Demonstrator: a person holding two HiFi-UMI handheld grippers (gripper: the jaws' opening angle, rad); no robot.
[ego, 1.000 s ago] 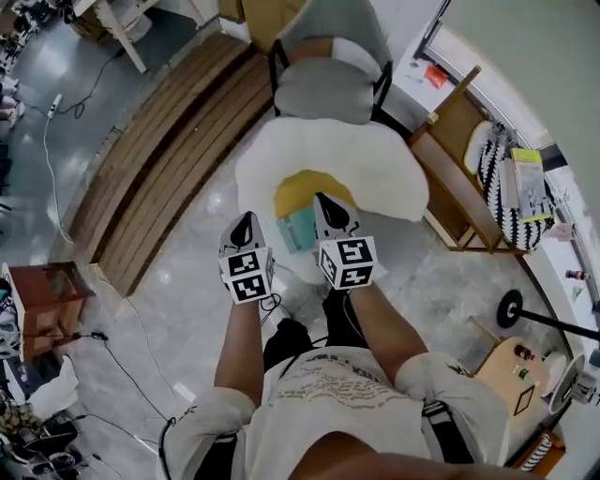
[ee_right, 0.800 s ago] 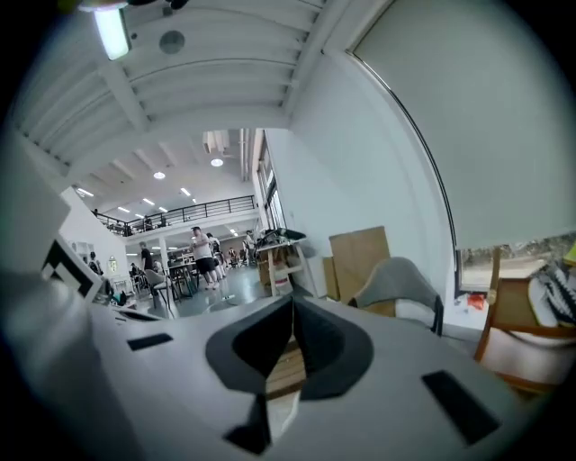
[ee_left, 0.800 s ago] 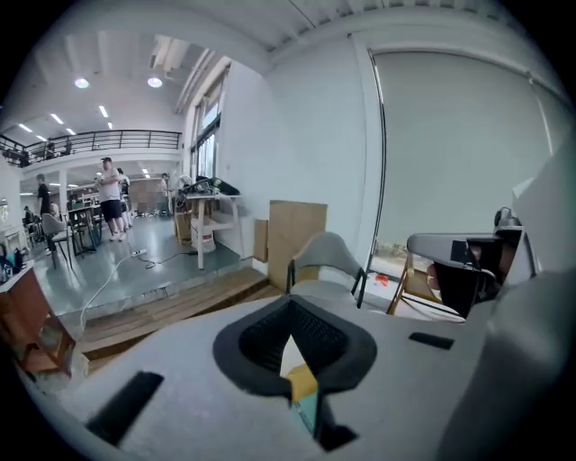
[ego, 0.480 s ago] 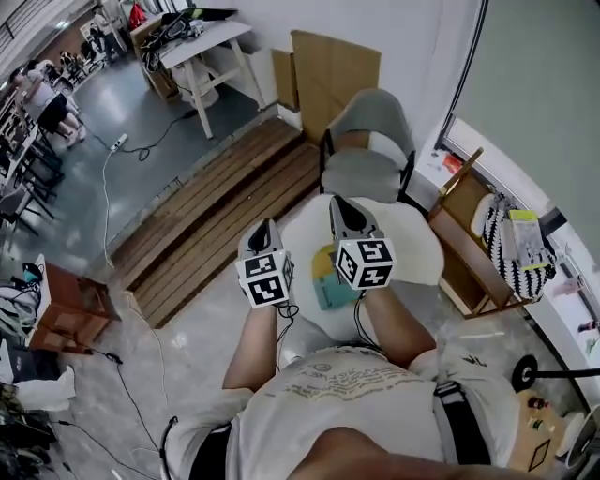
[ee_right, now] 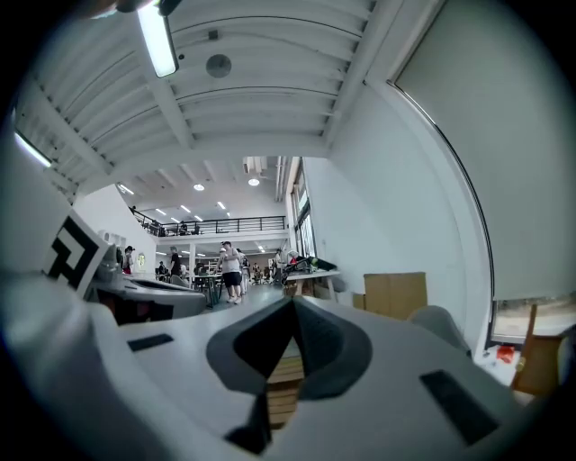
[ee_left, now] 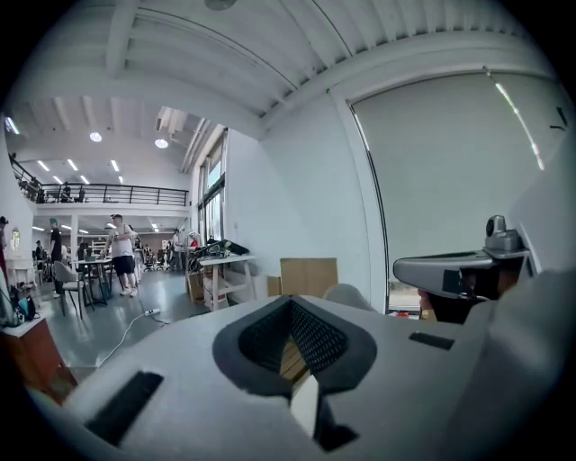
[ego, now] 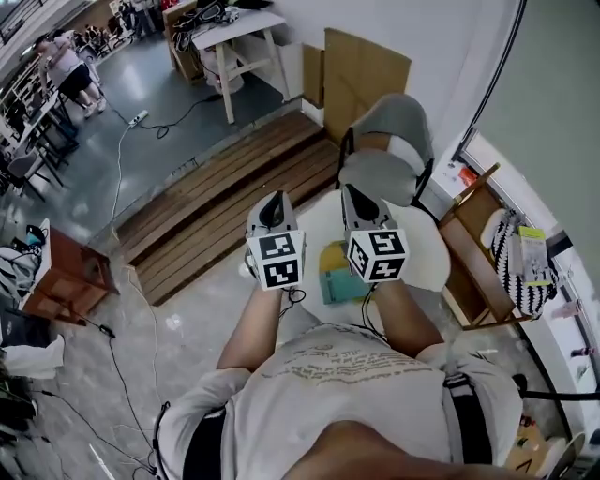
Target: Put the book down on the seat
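Observation:
A teal book (ego: 339, 284) lies flat on the white egg-shaped seat cushion (ego: 424, 255), beside its yellow centre. Both grippers are held up high above it, side by side and pointing level. My left gripper (ego: 272, 202) is shut and holds nothing; in the left gripper view its jaws (ee_left: 292, 313) meet at the tips. To the right of it, my right gripper (ego: 361, 195) also looks shut and empty, its jaws (ee_right: 290, 311) closed in the right gripper view. The book shows between the two marker cubes, partly hidden by the right one.
A grey chair (ego: 384, 173) stands just beyond the cushion, with cardboard (ego: 364, 70) against the wall. Wooden planks (ego: 225, 211) run to the left. A wooden rack (ego: 473, 258) is at the right, a white table (ego: 234, 28) far back, a brown stool (ego: 66, 281) and cables at left.
Both grippers have risen well above the cushion and levelled out. The book stays where it lay on the cushion, and both grippers stay shut.

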